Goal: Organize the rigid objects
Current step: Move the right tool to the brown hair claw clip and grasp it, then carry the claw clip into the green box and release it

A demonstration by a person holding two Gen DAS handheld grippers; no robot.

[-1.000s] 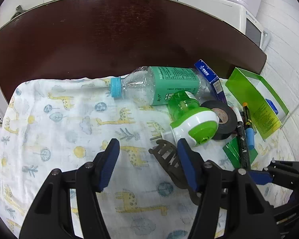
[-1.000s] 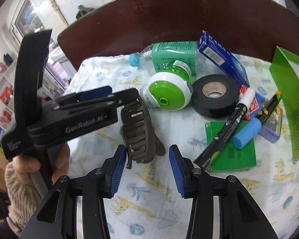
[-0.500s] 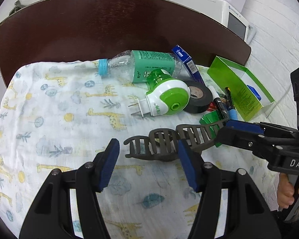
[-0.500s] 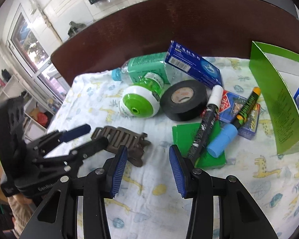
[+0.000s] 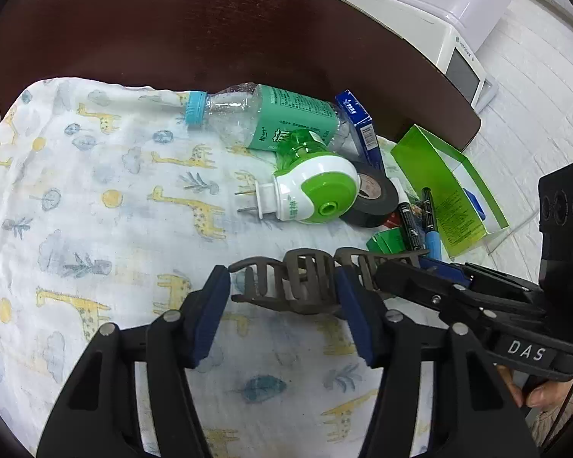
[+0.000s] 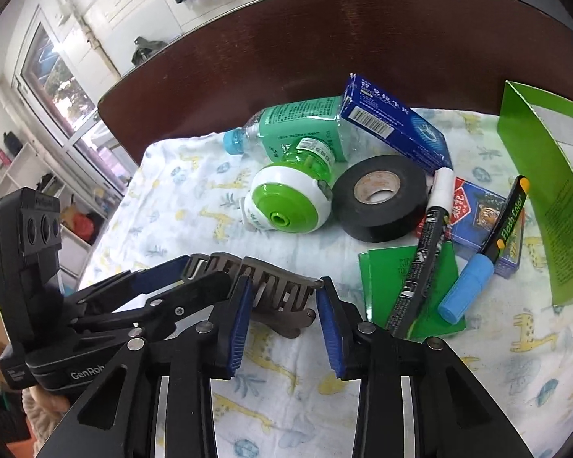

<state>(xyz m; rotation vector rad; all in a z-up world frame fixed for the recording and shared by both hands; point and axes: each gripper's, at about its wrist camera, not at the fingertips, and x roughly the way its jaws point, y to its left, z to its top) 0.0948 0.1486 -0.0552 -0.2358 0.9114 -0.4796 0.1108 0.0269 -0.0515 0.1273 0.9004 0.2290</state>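
A dark brown hair claw clip [image 5: 298, 282] lies on the giraffe-print cloth [image 5: 95, 198]. Both grippers straddle it from opposite sides. My left gripper [image 5: 282, 316] is open, with the clip between its blue pads. My right gripper [image 6: 282, 316] is open too, its pads either side of the clip [image 6: 275, 290]. Each gripper shows in the other's view. Behind lie a green-and-white plug-in device [image 5: 309, 191], black tape roll [image 6: 380, 198], green-label bottle [image 5: 271, 114] and blue box [image 6: 393, 126].
To the right lie a black marker [image 6: 424, 252], a blue-capped highlighter [image 6: 485, 252], green cards [image 6: 386, 278], a card deck [image 6: 477, 213] and an open green box [image 5: 450, 187]. The dark wooden table [image 5: 172, 38] extends behind; white appliances [image 5: 439, 11] stand at the back.
Both grippers have closed in on the claw clip, which now sits between both pairs of pads. The clip has turned to lie crosswise on the cloth.
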